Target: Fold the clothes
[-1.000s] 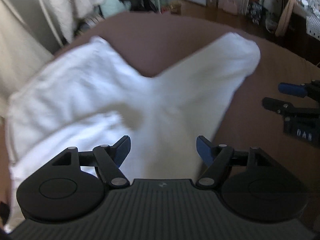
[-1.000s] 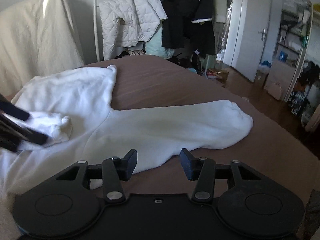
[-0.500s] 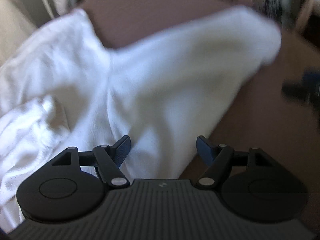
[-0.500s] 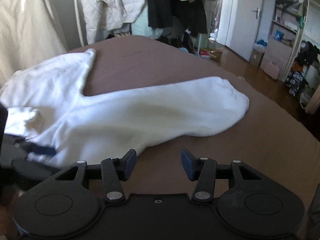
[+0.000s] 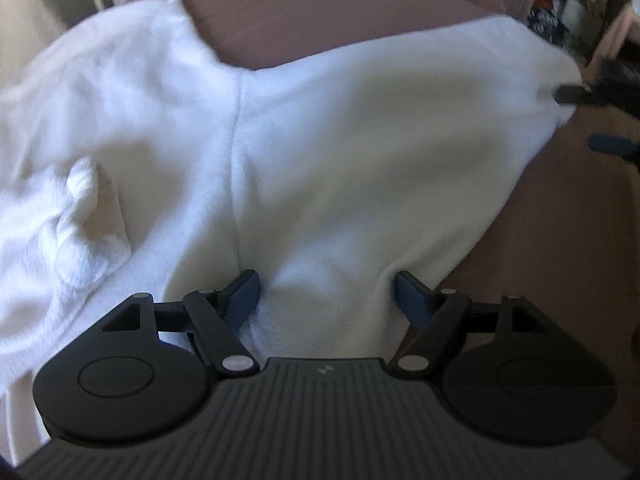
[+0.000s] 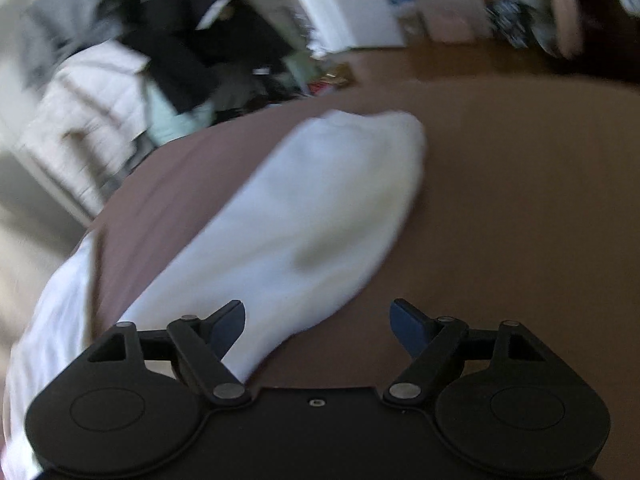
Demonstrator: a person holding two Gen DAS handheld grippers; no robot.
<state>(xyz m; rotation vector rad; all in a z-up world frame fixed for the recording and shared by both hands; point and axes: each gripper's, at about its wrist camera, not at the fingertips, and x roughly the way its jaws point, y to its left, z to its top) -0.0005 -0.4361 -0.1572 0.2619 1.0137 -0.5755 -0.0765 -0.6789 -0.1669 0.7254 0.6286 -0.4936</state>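
Left wrist view: my left fingers (image 5: 326, 292) are spread wide and grasp nothing; they press low into the near edge of the white garment (image 5: 320, 152), and cloth bulges up between them.
Right wrist view: my right fingers (image 6: 318, 320) are likewise released and hold nothing; the left fingertip sits over the sleeve's near edge, the right one over bare cover.
Garment: a white fleecy top, spread on the brown bed cover (image 6: 520, 200), not folded into a packet.
Sleeve: one long sleeve (image 6: 320, 216) stretches away from the body, its cuff (image 6: 376, 124) at the far end, lying flat and apart from the rest.
Bunched part: a crumpled lump of the same cloth (image 5: 84, 232) sits to the left on the body.
Why so placed: I judge the two grippers bracket the sleeve, one at its root, one along its length, fit for taking it up.
Surroundings: blurred hanging clothes (image 6: 160, 60) beyond the bed.
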